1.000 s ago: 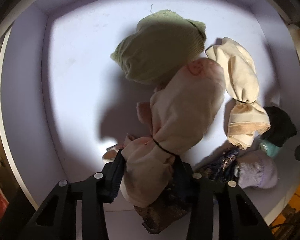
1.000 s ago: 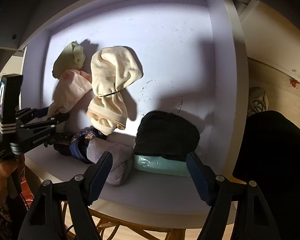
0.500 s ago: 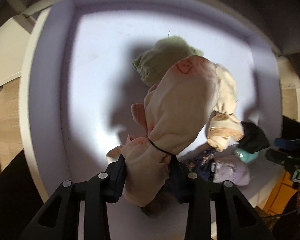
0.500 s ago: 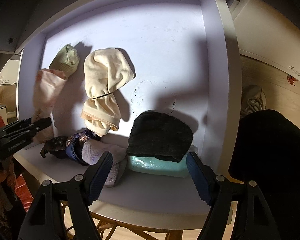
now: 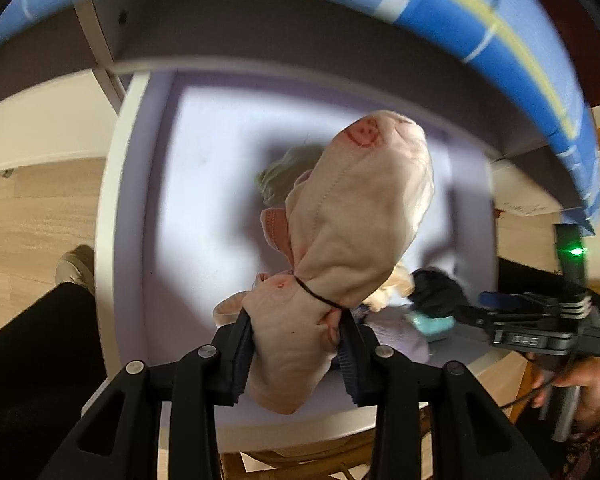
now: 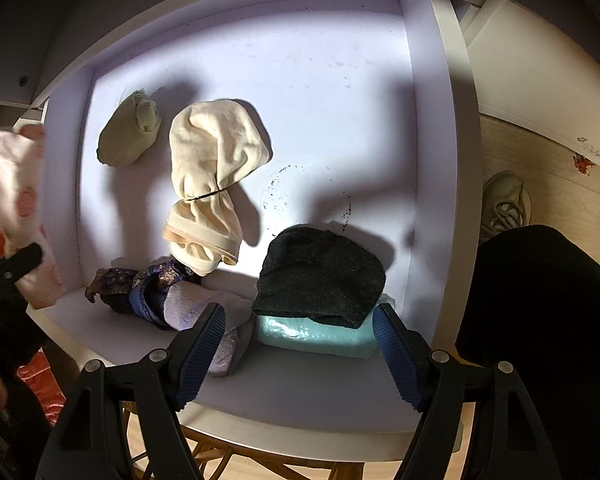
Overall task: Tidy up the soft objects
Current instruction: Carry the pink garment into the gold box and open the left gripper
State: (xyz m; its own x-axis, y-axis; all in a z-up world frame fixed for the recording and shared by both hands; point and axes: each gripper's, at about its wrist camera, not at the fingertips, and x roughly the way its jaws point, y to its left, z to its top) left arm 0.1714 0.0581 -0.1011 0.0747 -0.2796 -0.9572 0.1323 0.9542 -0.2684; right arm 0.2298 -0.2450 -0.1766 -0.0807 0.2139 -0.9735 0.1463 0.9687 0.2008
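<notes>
My left gripper (image 5: pixel 296 350) is shut on a pale pink sock bundle (image 5: pixel 352 232) tied with a black band, and holds it in the air above the white drawer (image 5: pixel 112 240). From the right wrist view the same pink bundle (image 6: pixel 20 200) hangs blurred beyond the drawer's left wall. My right gripper (image 6: pixel 298 354) stands open and empty above the drawer's front edge, just over a black knit hat (image 6: pixel 320 272) that lies on a mint green pack (image 6: pixel 316 336). A cream sock bundle (image 6: pixel 212 176) and a green sock ball (image 6: pixel 130 134) lie further in.
A dark patterned sock (image 6: pixel 140 280) and a lilac sock (image 6: pixel 204 312) lie at the drawer's front left. A blue checked cloth (image 5: pixel 480 20) spans the top of the left view. Wooden floor, a shoe (image 6: pixel 504 204) and a dark trouser leg (image 6: pixel 540 320) are to the right.
My left gripper has risen with the pink bundle, lifting it off the drawer floor and away to the left. The right gripper has stayed still and open.
</notes>
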